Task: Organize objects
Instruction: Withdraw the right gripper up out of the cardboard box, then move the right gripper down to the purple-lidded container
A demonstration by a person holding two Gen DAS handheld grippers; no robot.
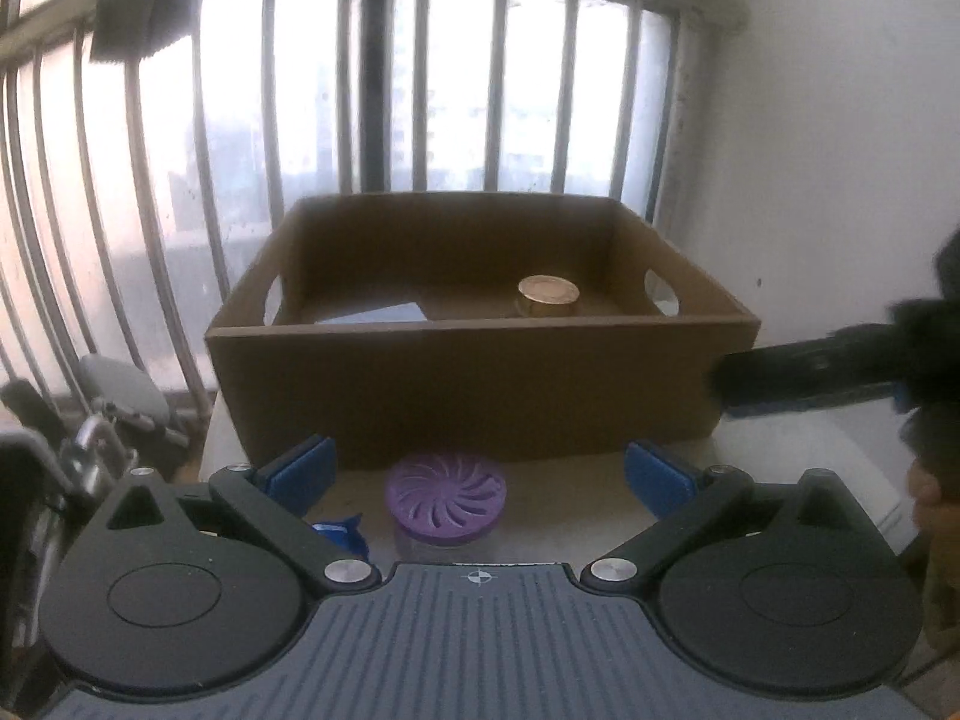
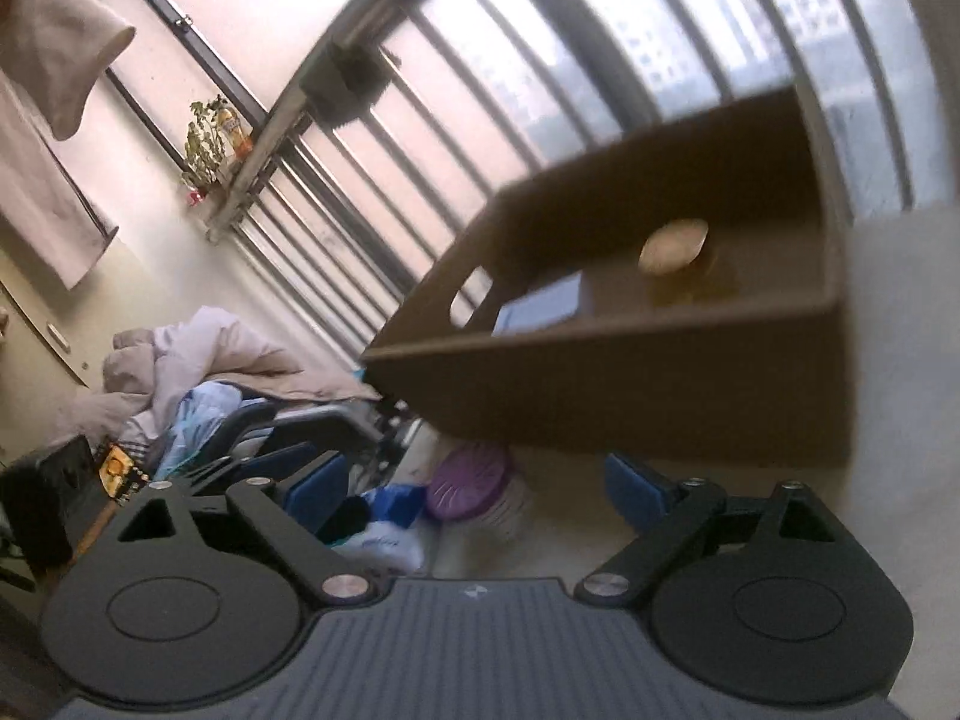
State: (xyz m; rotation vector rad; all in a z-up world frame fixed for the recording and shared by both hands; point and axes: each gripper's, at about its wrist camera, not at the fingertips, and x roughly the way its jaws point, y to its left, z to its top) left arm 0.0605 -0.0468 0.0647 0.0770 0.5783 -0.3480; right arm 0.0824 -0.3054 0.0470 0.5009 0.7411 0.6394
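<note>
Two tools hover with fingers spread wide, gripping nothing: the left tool (image 1: 477, 471) and the right tool (image 2: 480, 489). Largest is the cardboard box (image 1: 468, 384) on the pale surface (image 1: 780, 450), holding a gold-lidded jar (image 1: 548, 295). Just before it stands the purple-lidded jar (image 1: 445, 501), probably light, rigid and slippery; grip its lid rim. No writing is legible.

cardboard box (image 1: 480, 384) near wall hides base of gold-lidded jar (image 1: 548, 295) and part of grey card (image 1: 375, 313) | purple-lidded jar (image 1: 445, 499) before box: body blurred | right wrist view: motion-smeared throughout
</note>
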